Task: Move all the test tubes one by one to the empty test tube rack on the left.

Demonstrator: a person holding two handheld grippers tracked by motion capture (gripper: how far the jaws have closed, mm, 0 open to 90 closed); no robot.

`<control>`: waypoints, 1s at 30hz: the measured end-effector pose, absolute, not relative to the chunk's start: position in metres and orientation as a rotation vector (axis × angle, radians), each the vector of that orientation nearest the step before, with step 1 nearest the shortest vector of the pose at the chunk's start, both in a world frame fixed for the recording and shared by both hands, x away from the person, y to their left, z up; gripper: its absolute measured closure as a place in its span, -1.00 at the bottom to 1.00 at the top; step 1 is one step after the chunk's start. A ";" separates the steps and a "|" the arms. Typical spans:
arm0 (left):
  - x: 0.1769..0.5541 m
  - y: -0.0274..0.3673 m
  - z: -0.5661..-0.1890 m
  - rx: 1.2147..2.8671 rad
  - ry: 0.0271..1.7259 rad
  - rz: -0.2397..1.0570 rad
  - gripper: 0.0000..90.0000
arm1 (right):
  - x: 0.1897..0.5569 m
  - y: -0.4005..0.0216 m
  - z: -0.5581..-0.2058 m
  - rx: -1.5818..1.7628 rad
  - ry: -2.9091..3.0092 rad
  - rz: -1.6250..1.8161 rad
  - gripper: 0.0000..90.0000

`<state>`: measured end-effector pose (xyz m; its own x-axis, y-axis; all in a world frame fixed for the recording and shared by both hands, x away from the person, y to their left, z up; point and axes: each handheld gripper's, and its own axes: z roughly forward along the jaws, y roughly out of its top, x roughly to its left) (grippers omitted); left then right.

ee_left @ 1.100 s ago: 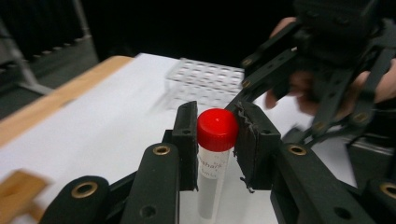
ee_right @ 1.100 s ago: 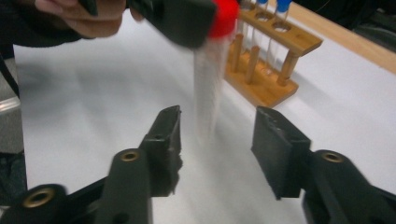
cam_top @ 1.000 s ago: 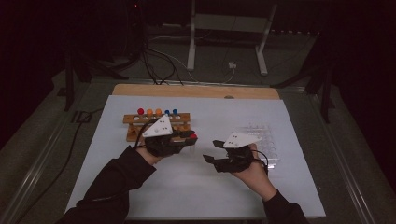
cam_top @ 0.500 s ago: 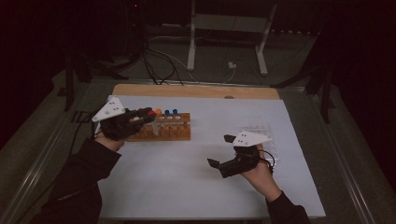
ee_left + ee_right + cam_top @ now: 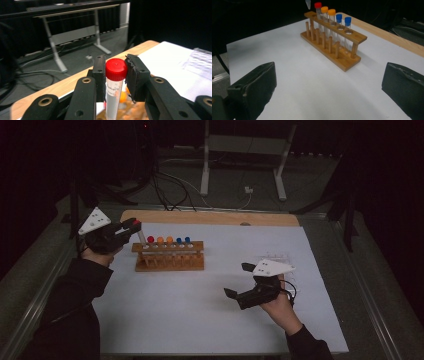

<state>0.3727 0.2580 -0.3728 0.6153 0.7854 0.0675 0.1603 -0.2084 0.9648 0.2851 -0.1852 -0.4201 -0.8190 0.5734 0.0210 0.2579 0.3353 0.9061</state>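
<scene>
Far left of bench [image 5: 210, 320]: left hand-held gripper [image 5: 131, 227] clamped on clear plastic tube with red screw cap [image 5: 115, 69], pads pressing just under the cap from both sides. Tube hanging roughly upright, long axis near vertical with a slight tilt, tapered tip down and poised over the left end of the light wooden test-tube rack [image 5: 169, 256]. Tip seen in right gripper view above the rack's near-end corner, apart from the wood, not yet seated. Key relation: empty hole at rack's left end lies directly below and a touch rightward of the held tube, so the coming move looks like a straight lowering along the tube's own axis; tilt probably needs squaring first or the tip could catch the top rail. Moving right along the rack: red-capped tube [image 5: 150, 240], two orange-capped tubes [image 5: 164, 240], two blue-capped tubes [image 5: 183, 240], all standing upright in their holes. Further right, well apart from the rack: right hand-held gripper [image 5: 239, 281] with jaws spread wide, nothing between them, held low over bare white sheet. Clear plastic tray [image 5: 280, 260] just behind it, detail too faint to read. Left hand clearly nearer the rack; placement looks like its job.
</scene>
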 end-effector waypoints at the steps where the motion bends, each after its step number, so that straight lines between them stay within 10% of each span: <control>1: 0.376 0.258 -0.375 1.714 0.794 0.697 0.60 | 0.285 -0.185 -0.420 0.744 2.301 1.474 -1.00; 30: 0.402 0.254 -0.446 1.770 0.950 0.647 0.60 | 0.287 -0.193 -0.422 0.765 2.289 1.500 -1.00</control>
